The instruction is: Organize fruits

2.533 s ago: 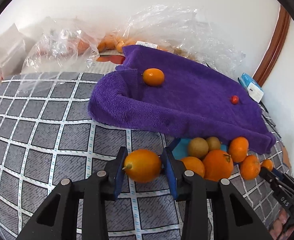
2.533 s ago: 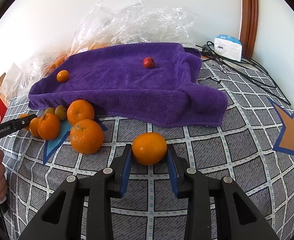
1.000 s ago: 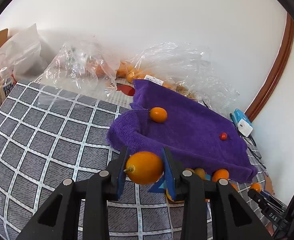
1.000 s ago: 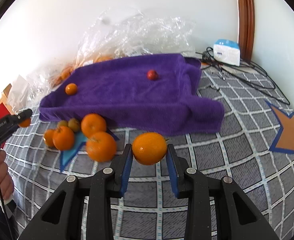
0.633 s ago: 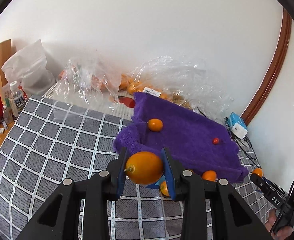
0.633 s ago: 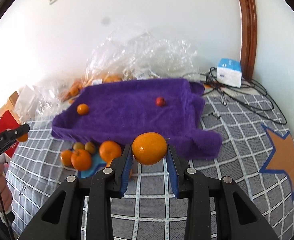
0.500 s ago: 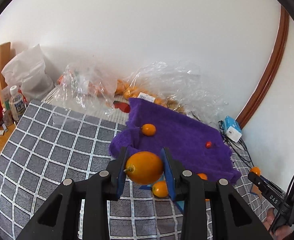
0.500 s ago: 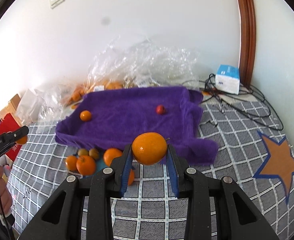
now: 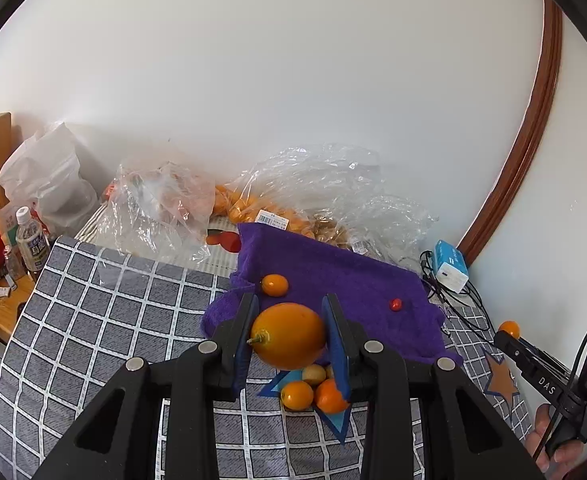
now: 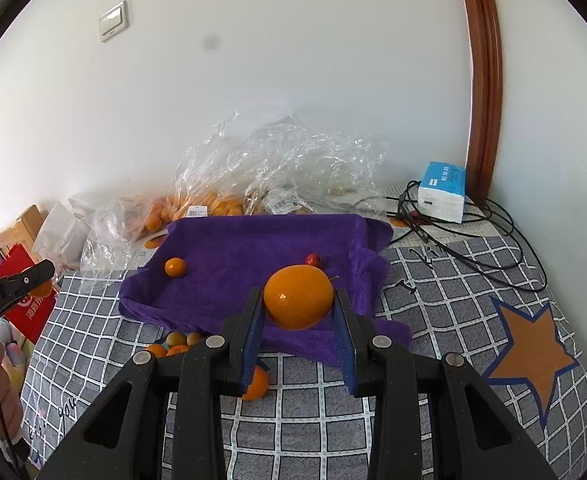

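My left gripper (image 9: pixel 289 338) is shut on an orange fruit with a short stem (image 9: pixel 289 335), held high above the checked cloth. My right gripper (image 10: pixel 298 298) is shut on a round orange (image 10: pixel 298 297), also lifted well off the surface. Below lies a purple towel (image 9: pixel 333 276) (image 10: pixel 253 252) with a small orange fruit (image 9: pixel 274 284) (image 10: pixel 175 267) and a tiny red fruit (image 9: pixel 395 304) (image 10: pixel 314 259) on it. Several oranges and small brownish fruits (image 9: pixel 307 390) (image 10: pixel 177 342) lie in a cluster in front of the towel. The right gripper shows at the left wrist view's right edge (image 9: pixel 509 334).
Crumpled clear plastic bags (image 9: pixel 325 196) (image 10: pixel 277 168) holding more oranges lie against the wall behind the towel. A blue-white box (image 10: pixel 442 192) and black cables (image 10: pixel 473 240) sit at the right. A water bottle (image 9: pixel 31 240) and a red bag (image 10: pixel 23 292) stand at the left.
Both grippers have risen with their fruits still held. The towel and the fruit cluster now look smaller and farther below, and more wall is in view.
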`<state>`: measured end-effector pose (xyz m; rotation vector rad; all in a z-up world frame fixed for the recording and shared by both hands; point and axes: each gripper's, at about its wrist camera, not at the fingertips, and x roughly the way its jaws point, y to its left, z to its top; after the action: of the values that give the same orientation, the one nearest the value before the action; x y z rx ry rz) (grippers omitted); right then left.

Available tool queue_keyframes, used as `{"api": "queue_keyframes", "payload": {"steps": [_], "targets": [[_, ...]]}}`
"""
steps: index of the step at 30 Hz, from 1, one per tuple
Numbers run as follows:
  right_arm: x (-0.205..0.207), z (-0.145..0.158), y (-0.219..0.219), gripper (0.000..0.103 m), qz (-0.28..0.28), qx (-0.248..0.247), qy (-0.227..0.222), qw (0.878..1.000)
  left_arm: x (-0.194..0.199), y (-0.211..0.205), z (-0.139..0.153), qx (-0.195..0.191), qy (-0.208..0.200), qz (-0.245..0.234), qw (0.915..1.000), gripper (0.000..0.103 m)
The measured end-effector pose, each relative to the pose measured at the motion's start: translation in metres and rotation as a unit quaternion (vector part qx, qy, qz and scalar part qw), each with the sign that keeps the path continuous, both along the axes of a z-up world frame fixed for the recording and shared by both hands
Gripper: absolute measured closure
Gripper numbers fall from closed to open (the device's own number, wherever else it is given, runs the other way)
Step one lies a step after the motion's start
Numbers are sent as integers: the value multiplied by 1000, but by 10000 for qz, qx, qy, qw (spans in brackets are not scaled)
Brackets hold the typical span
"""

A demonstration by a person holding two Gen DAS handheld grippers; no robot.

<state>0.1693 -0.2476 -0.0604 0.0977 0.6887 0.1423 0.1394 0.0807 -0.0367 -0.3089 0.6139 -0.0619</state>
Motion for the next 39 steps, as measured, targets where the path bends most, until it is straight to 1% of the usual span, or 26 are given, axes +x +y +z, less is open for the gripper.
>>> {"api": "queue_keyframes", "payload": {"steps": [13, 21, 23, 27, 31, 35, 39], "targets": [[34, 13, 4, 69, 8, -51, -34, 10000, 33, 5, 8, -6, 41, 60, 10000, 72], [65, 7, 4, 69, 2, -39, 28, 10000, 61, 21, -3, -167, 122, 128, 9997, 72], [73, 3, 4, 69, -6, -72, 49, 10000, 70, 29, -8, -222, 246, 202, 9992, 72], [92, -12, 3, 69, -26, -127, 156, 9998, 87, 39, -21, -330, 430, 297, 9981, 72], [113, -34, 0, 69, -66, -6, 404, 9992, 107, 38, -35, -352, 625, 290, 9970, 72], [131, -60, 1, 69, -19, -15, 660, 9978, 124, 26, -50, -278, 807, 173, 9962, 72], [147, -86, 5, 69, 65, -70, 950, 9954, 140, 9, -70, -70, 1096, 43, 9939, 72]]}}
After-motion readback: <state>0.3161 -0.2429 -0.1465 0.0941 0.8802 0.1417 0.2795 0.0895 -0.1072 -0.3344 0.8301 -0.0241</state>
